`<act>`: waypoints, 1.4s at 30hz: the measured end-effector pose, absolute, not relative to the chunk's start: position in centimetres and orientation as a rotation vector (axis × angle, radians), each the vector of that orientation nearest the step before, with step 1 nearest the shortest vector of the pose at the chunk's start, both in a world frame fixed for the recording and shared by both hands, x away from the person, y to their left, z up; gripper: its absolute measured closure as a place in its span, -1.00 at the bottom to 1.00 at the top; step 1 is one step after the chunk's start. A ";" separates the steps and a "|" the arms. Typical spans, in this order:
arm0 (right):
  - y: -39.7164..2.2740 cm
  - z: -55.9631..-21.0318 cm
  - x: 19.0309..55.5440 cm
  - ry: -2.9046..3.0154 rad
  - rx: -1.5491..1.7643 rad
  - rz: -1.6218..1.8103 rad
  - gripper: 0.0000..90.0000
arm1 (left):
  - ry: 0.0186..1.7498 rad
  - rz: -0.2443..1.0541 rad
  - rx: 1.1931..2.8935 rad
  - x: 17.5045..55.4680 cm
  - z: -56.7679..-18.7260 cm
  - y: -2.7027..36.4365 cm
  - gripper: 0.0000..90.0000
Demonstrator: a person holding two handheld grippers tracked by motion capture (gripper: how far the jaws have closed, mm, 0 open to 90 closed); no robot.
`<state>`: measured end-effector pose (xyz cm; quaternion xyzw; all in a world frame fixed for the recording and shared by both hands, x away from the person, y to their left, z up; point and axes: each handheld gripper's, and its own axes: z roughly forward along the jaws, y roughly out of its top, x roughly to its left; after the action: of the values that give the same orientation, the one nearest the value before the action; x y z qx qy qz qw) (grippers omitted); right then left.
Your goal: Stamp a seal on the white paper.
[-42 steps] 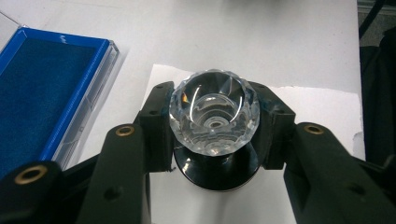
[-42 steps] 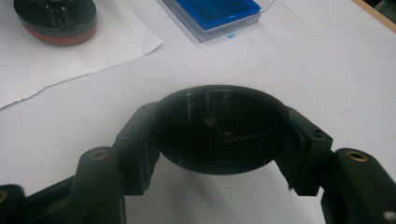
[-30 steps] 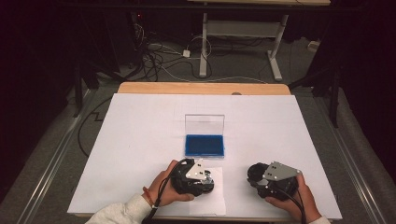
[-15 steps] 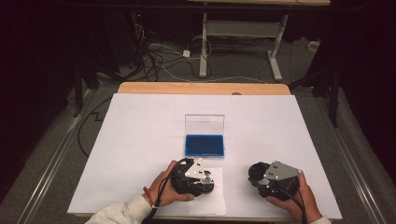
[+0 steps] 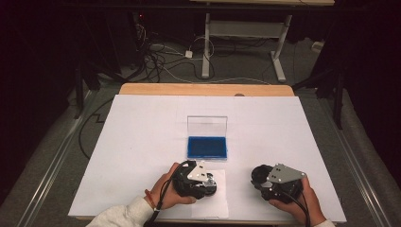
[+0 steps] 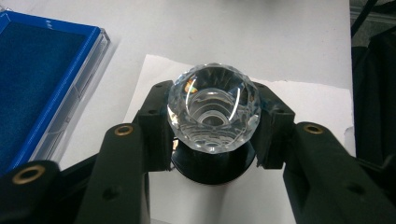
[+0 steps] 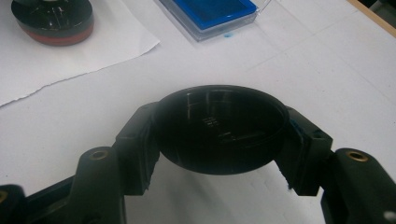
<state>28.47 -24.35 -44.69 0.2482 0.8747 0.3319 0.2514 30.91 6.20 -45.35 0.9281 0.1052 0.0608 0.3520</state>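
Left gripper [image 6: 212, 154] clamps stamp's crystal knob [image 6: 213, 107]; right gripper [image 7: 219, 158] grips black cap [image 7: 219, 128]. Press straight down on paper [image 6: 308, 100].

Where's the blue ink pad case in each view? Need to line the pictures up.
High view: blue ink pad case at table centre, clear lid up, just beyond the left gripper.
Left gripper view: upper left corner, left of the crystal-topped stamp.
Right gripper view: top centre.
Shared landmark: the loose white paper sheet beside it.

Both grippers, left gripper [image 5: 210, 181] and right gripper [image 5: 257, 176], rest near the blue case [image 5: 206, 147].
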 end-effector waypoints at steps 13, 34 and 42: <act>-24.5 -44.6 28.4 2.364 0.684 0.906 -0.15 | 0.270 0.157 2.429 30.9 -45.1 6.0 0.21; -24.3 -44.5 28.3 2.356 0.674 0.908 -0.15 | 0.270 0.188 2.455 30.7 -45.4 5.7 0.21; -24.4 -44.5 28.4 2.357 0.673 0.910 -0.15 | 0.286 0.091 2.421 31.4 -45.8 6.2 0.24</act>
<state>28.37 -24.41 -44.54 0.2486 0.8703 0.3361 0.2603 31.45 6.16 -45.78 0.9319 0.1103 0.0349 0.3438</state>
